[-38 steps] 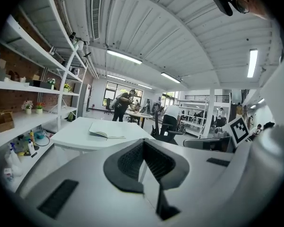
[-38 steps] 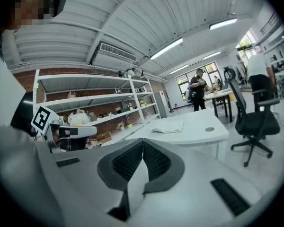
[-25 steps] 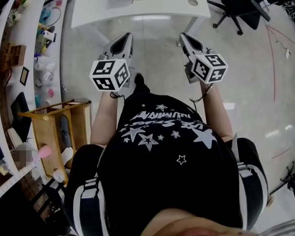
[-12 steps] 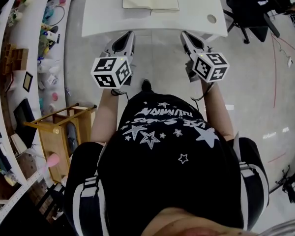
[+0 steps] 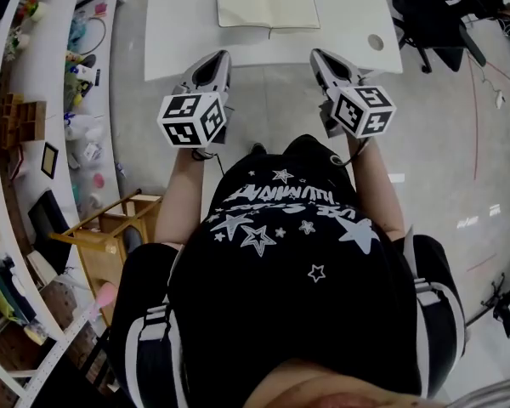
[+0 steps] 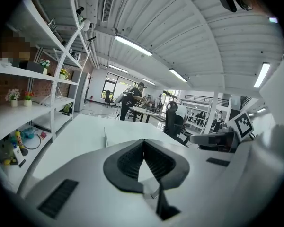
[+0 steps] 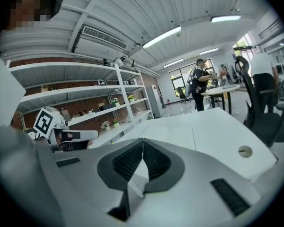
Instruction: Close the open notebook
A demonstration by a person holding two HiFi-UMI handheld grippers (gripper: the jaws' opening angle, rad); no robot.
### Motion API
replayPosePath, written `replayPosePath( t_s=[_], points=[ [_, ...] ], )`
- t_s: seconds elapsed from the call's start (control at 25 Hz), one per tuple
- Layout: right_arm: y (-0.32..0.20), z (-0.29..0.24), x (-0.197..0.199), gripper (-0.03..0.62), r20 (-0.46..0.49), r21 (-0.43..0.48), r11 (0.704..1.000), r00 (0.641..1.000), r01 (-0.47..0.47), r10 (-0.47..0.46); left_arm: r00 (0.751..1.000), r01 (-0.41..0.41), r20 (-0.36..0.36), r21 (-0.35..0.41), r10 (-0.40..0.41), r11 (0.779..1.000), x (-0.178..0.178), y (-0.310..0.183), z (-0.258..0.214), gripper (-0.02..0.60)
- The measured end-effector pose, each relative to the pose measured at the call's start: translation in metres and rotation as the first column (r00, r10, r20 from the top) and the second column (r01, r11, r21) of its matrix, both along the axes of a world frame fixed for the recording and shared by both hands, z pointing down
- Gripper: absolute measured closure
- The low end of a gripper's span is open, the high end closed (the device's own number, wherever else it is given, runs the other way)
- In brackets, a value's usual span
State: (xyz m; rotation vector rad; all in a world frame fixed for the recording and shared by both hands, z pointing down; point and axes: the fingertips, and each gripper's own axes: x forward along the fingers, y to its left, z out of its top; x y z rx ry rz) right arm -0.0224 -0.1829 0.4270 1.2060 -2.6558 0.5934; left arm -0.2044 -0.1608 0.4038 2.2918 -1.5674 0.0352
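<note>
A person stands facing a white rectangular table [image 5: 178, 15] and looks steeply down past a black shirt printed with white stars [image 5: 280, 253]. An open notebook with cream, blank pages [image 5: 268, 2] lies flat near the middle of the table, its spine running away from the person and its near edge close to the table's front edge.

The left gripper [image 5: 218, 56], grey with a black-and-white marker cube, points at the table's front edge, just short of it and below the notebook's left page. Its black ribbed fingers [image 6: 132, 160] are pressed together with nothing between them. The right gripper [image 5: 319, 55] reaches the same front edge below the notebook's right page; its fingers [image 7: 154, 162] also meet, pinching nothing.

A round cable hole [image 5: 375, 41] sits at the table's near right corner. A black office chair [image 5: 425, 7] stands right of the table. White shelves with small colourful items [image 5: 76, 75] run along the left of the table.
</note>
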Motion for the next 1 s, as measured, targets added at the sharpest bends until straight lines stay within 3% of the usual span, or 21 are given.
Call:
replayPosePath(
  t_s=[0.44, 0.64, 0.8, 1.0],
  points=[
    [-0.065, 0.010, 0.014, 0.586, 0.024, -0.025, 1.000, 1.000, 0.018, -0.018, 0.999, 0.044, 0.016, -0.045, -0.043, 0.998, 0.002, -0.051, 0.016, 0.569],
    [-0.106, 0.007, 0.012, 0.585, 0.041, -0.028, 0.999, 0.998, 0.038, -0.037, 0.997, 0.057, 0.048, -0.109, -0.052, 0.992, 0.000, -0.076, 0.036, 0.569],
    [-0.131, 0.010, 0.007, 0.586, 0.038, -0.039, 0.997, 0.997, 0.073, -0.071, 0.993, 0.103, 0.074, -0.173, -0.092, 0.980, -0.009, -0.091, 0.062, 0.568],
    [-0.156, 0.026, 0.003, 0.585, 0.037, -0.071, 0.991, 0.993, 0.114, -0.112, 0.981, 0.182, 0.118, -0.264, -0.156, 0.947, -0.023, -0.103, 0.095, 0.545]
  ],
)
